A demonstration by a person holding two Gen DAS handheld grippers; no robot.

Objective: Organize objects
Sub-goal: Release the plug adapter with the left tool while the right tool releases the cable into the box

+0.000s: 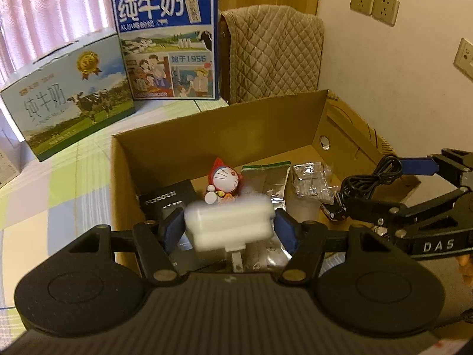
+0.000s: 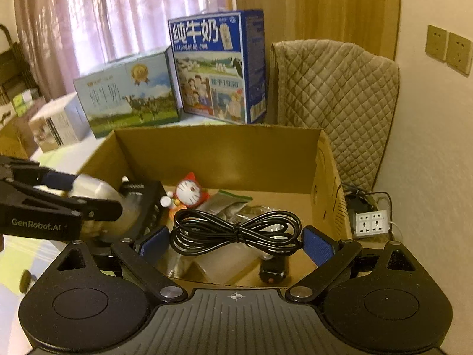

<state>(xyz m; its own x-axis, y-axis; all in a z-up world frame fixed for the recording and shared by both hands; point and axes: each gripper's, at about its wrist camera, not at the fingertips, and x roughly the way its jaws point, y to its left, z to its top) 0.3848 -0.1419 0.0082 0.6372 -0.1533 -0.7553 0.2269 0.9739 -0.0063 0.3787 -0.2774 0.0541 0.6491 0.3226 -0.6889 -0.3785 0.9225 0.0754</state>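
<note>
Over the cardboard box (image 1: 212, 124), the left gripper (image 1: 229, 227) pinched a white charger (image 1: 227, 224); the right gripper's (image 2: 236, 239) fingers (image 2: 317, 247) clamped a coiled black cable (image 2: 236, 230).

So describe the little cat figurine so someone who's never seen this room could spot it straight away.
Find the open cardboard box in front of the two milk cartons. On its floor, near the far wall, the cat figurine stands between a black Flyco box and a silver foil pouch. It is the only toy: round white face, red hood.

Figurine (image 1: 221, 182) in box (image 1: 207, 124) — cartons (image 1: 168, 44) behind.
</note>
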